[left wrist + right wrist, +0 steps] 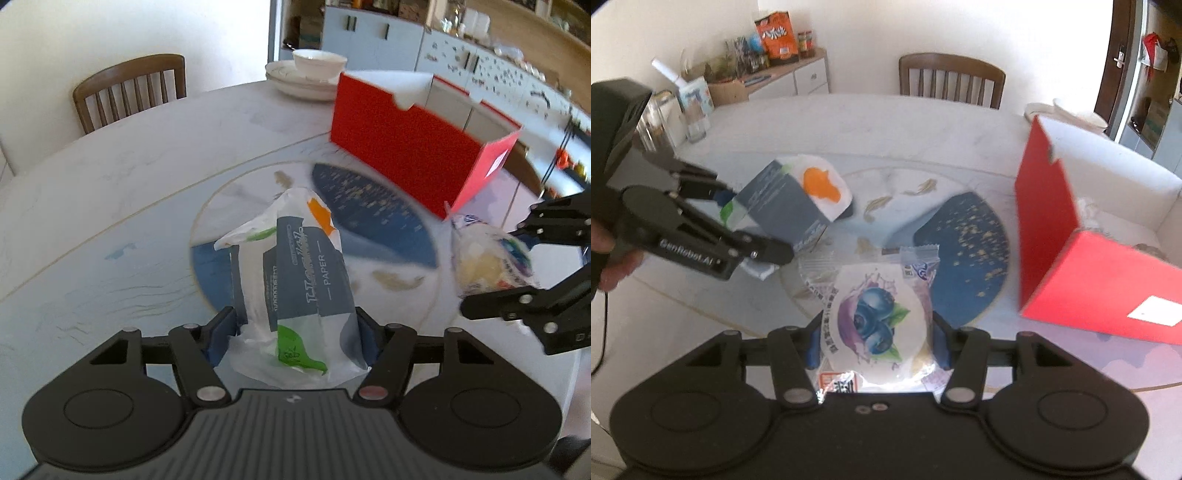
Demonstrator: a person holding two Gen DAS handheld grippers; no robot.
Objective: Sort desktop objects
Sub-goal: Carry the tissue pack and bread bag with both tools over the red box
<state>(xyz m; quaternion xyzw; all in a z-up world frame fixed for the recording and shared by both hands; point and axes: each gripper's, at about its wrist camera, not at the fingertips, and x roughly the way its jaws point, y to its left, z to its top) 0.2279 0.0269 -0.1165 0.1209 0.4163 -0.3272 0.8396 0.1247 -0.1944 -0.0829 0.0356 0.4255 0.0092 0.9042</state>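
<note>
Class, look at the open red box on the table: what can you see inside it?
The red box has a white lining, and something pale and fluffy shows just past its red wall. The wall hides the bottom, so the rest of its contents cannot be seen.

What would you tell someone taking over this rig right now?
Left tongs: shut on the tissue pack, held off the table.
Right tongs: shut on the blueberry snack packet, also lifted.
The red box stands open at the right, beside the blue fan.
Done: both items picked up.
Left: probably drop both into the box; neither is in yet.
</note>
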